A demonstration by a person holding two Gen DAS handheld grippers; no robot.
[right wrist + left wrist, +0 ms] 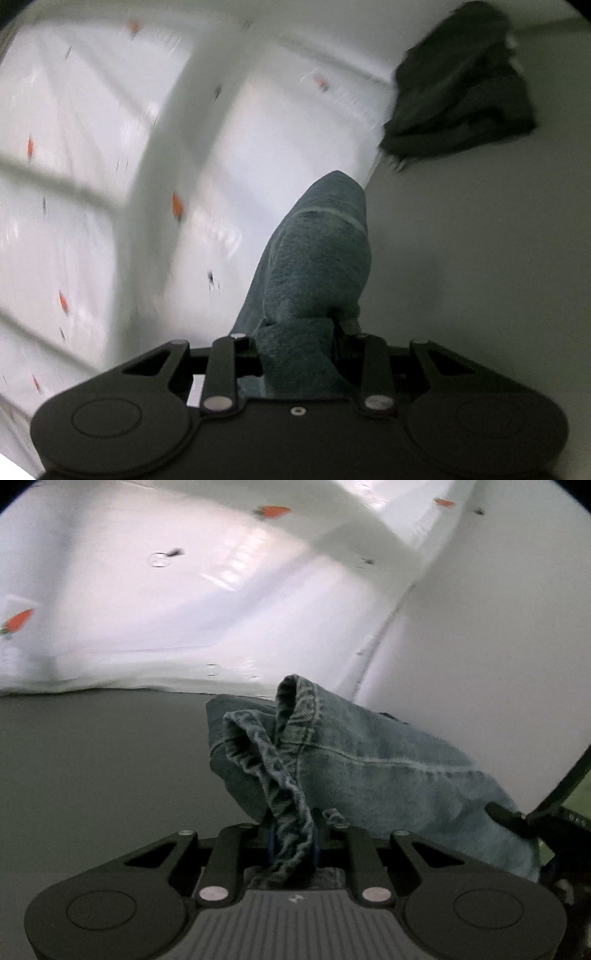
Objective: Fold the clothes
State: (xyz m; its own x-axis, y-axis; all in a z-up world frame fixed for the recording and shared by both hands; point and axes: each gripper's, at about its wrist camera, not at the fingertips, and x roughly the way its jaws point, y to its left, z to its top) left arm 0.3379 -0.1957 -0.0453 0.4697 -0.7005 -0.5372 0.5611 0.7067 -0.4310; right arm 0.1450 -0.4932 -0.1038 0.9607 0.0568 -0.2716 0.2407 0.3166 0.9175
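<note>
Denim jeans [354,760] hang lifted between both tongs — left gripper [291,834] and right gripper [299,347] each clamped on bunched cloth — folding barely begun; dark folded garment [458,92] waits at two o'clock.

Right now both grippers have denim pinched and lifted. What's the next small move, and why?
Probably draw the two grippers apart to pull the jeans taut before laying them on the grey table. The left gripper pinches a bunched hem, and the right gripper grips a thick wad, so the cloth hangs crumpled. Keep clear of the dark folded garment at the table's far side.
</note>
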